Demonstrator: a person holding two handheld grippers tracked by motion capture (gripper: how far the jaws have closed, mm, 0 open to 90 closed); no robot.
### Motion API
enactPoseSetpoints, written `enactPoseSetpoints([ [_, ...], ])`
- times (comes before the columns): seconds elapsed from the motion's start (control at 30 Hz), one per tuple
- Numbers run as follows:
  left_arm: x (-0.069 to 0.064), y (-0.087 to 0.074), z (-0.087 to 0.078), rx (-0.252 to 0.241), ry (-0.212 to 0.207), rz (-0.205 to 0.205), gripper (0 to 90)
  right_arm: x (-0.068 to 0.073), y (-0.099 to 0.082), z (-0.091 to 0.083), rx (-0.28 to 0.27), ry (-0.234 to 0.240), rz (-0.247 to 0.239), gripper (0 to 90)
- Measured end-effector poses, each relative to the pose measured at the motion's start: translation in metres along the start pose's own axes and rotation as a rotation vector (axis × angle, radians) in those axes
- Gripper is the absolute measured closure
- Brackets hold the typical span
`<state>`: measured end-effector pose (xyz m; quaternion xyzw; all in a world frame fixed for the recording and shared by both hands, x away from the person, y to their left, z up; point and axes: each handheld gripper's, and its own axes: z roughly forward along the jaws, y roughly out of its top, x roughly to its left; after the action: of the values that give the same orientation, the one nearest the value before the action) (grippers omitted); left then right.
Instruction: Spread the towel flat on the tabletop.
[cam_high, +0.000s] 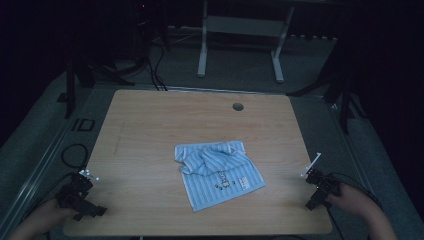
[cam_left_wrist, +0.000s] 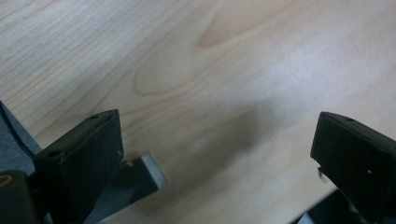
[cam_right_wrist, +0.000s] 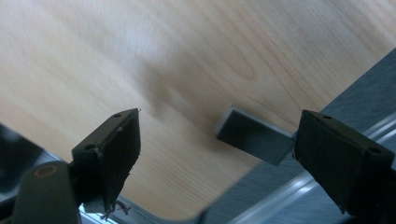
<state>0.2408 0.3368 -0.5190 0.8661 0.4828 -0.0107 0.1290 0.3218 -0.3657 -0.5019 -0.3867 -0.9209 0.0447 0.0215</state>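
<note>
While the blue striped garment (cam_high: 218, 172) lies crumpled and half-folded at the middle of the wooden table (cam_high: 150, 125), the left gripper (cam_high: 80, 196) and right gripper (cam_high: 318, 188) rest at the near corners, jaws wide and empty, so the handling seems not yet begun.

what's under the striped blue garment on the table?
The striped blue garment lies crumpled mid-table on the bare wooden table; wood shows all round its edges. Anything beneath its folds is covered. Both the left gripper and right gripper sit apart from it, open.
</note>
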Motion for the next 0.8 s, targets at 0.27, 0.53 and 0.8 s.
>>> enactPoseSetpoints([
  [0.27,-0.005,0.005,-0.008,0.084,0.021,0.038,2.9,0.005,0.001,-0.004,0.013,-0.034,-0.180,15.0],
  [0.53,-0.022,0.016,0.002,0.127,0.017,0.100,2.9,0.015,0.011,-0.005,0.059,-0.060,-0.312,22.2],
  [0.8,-0.048,0.041,0.005,0.127,0.014,0.200,6.3,0.040,0.029,-0.002,0.145,-0.041,-0.430,21.2],
])
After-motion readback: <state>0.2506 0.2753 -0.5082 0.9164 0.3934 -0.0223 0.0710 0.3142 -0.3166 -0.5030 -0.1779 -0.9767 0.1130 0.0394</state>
